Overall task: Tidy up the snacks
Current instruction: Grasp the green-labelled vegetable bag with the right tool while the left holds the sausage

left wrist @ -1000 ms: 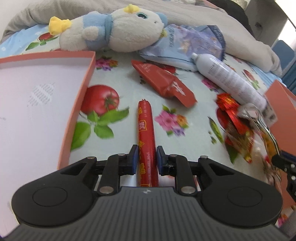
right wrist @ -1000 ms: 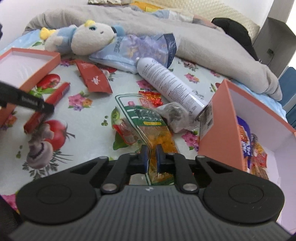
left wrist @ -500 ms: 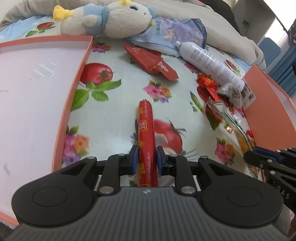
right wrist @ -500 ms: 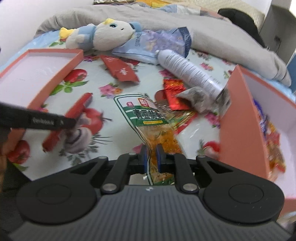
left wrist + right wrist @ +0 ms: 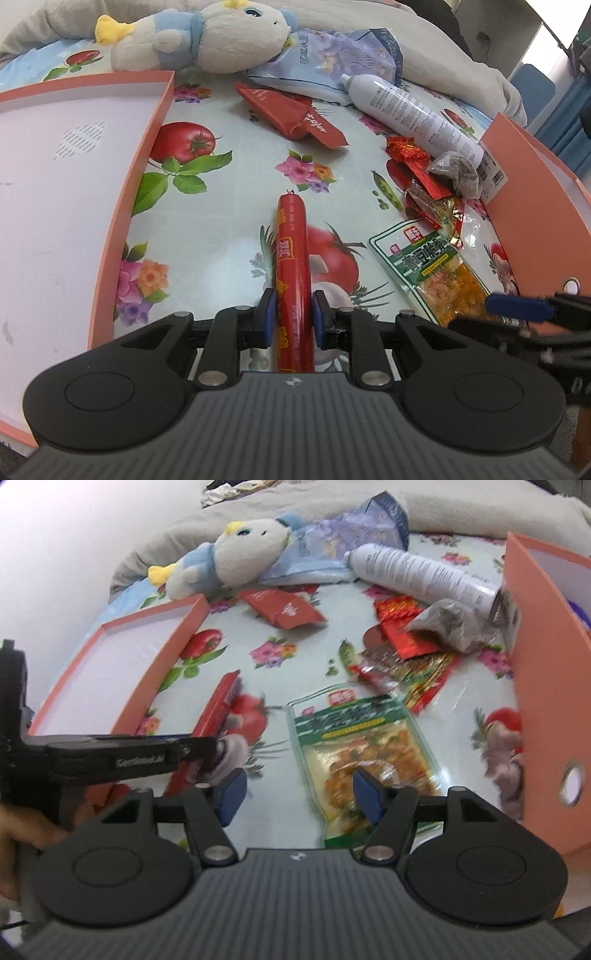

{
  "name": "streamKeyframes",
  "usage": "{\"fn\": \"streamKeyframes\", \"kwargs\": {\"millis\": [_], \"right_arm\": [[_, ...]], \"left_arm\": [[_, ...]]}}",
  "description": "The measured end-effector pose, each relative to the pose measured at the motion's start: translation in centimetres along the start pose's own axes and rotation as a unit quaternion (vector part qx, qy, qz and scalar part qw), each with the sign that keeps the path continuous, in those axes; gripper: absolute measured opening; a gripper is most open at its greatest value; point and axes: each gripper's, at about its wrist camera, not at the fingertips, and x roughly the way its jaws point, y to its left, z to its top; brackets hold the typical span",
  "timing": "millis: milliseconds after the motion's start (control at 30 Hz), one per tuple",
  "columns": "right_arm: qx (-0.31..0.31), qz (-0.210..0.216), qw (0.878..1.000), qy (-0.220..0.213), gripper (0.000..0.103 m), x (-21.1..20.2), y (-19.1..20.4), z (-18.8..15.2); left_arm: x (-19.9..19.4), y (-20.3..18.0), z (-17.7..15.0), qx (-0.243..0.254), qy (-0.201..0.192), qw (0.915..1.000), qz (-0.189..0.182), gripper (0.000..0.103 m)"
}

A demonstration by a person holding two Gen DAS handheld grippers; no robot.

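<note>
Jaws on the right gripper (image 5: 299, 790) have just been springing apart, and the green bean snack bag (image 5: 364, 753) that was pinched between them is now lying loose on the flowered cloth (image 5: 229, 206), beside the tall orange box (image 5: 543, 686) at the right. That box is showing only a sliver of something purple inside. Over on the left, the left gripper (image 5: 293, 319) is clamping the red sausage (image 5: 291, 258), holding it just right of the shallow orange tray (image 5: 144, 162), whose white floor is lying bare.
</note>
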Motion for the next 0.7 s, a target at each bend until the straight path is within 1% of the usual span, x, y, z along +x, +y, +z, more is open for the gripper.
{"fn": "streamKeyframes", "kwargs": {"millis": [33,67,100,200,333,400,467,533,700], "right_arm": [[-0.009,-0.011,1.0,-0.003,0.08,0.1,-0.1,0.2],[-0.022,-0.015,1.0,-0.005,0.085,0.2,-0.2,0.3],[-0.034,-0.017,0.999,-0.005,0.088,0.3,-0.4,0.4],[-0.054,-0.038,0.998,0.01,0.088,1.2,-0.9,0.6],[-0.044,-0.061,0.997,0.031,0.088,2.4,-1.9,0.4],[-0.047,-0.057,0.996,0.041,0.088,3.0,-2.1,0.1],[-0.056,-0.057,0.996,0.044,0.096,3.4,-2.2,-0.3],[-0.065,-0.063,0.995,0.046,0.099,3.7,-2.2,-0.6],[-0.081,-0.067,0.993,0.051,0.099,4.0,-1.8,-0.8]], "left_arm": [[0.1,-0.1,0.0,0.005,0.0,1.0,0.0,0.024],[0.1,-0.2,0.0,0.009,-0.001,1.0,0.002,0.024],[0.1,-0.2,0.0,0.012,-0.001,0.9999,0.003,0.024],[0.1,-0.4,0.0,0.016,-0.001,0.9999,0.006,0.024],[0.2,-0.5,0.0,0.021,-0.001,0.9998,0.007,0.024],[0.2,-0.6,0.0,0.022,-0.001,0.9997,0.009,0.024],[0.2,-0.6,0.1,0.024,-0.001,0.9997,0.01,0.024],[0.3,-0.8,0.1,0.026,-0.001,0.9996,0.012,0.024],[0.4,-1.1,0.1,0.034,-0.004,0.9993,0.016,0.024]]}}
